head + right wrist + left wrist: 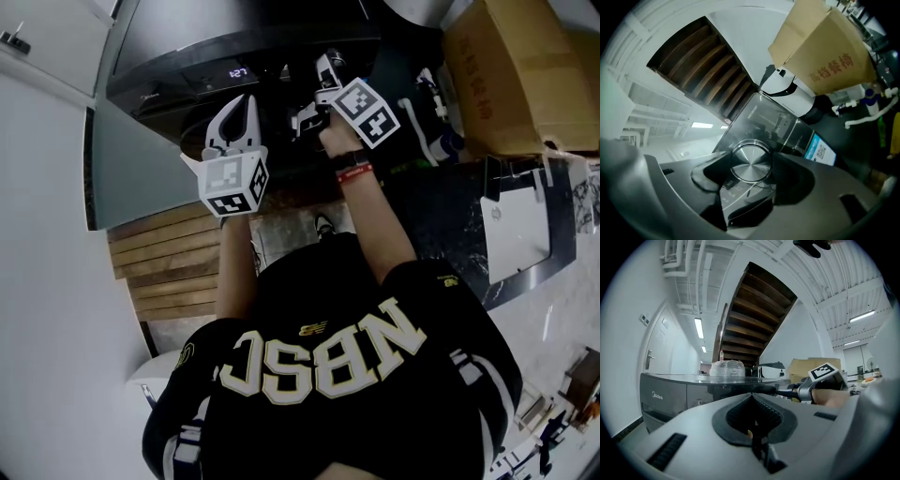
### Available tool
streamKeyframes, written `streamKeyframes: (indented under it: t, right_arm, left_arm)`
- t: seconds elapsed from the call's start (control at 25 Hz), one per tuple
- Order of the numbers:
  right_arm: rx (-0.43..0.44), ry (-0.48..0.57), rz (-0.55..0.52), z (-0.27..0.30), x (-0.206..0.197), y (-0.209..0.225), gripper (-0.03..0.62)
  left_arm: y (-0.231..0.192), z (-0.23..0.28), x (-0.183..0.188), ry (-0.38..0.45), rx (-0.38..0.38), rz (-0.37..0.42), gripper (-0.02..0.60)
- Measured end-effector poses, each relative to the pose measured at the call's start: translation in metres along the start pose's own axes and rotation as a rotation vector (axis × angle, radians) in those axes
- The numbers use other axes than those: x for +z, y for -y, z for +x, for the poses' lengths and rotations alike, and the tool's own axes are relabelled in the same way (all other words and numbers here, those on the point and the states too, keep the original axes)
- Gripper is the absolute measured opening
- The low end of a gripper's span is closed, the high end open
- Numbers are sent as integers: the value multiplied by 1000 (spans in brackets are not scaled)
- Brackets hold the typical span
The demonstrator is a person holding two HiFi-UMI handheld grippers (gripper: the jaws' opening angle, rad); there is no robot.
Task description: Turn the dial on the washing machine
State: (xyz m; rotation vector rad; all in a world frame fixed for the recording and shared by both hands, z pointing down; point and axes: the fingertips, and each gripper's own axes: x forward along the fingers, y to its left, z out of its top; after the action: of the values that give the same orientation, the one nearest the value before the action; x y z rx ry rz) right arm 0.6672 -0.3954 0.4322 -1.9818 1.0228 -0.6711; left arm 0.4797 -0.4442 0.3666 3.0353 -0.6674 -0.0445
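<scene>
A dark Midea washing machine stands in front of me, its lit display on the top panel. In the right gripper view, its round brushed-metal dial sits between the two jaws, whose pads lie against its left and right sides. My right gripper reaches onto the panel and hides the dial in the head view. My left gripper hovers in front of the machine to the left of the right one, jaws together with nothing in them. From the left gripper view, the machine's front and the right gripper show.
A large cardboard box stands right of the machine, with white bottles and a white device nearby. A plastic-wrapped bundle sits on the machine's top. A wooden staircase rises overhead; a white door is at left.
</scene>
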Motion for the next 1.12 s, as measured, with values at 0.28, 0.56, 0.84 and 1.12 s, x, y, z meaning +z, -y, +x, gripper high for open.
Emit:
streamKeyframes:
  t: [0.28,0.56,0.84,1.12]
  right_arm:
    - [39,-34,24,2,-4,1,286]
    - [69,-90,-76,-13,-17,-2,283]
    - [105,-87,-470,-40,-17,-23,244]
    - [99,-66,-820,-66,-23,-39,180]
  left_arm:
    - [-1,-4,0,-5,5,4,14]
    - [1,-5,-3,-13,-2,0,14]
    - [2,-9,-5,-13,-8,-21,14]
    - [2,-18,-1,9,1,-28,14]
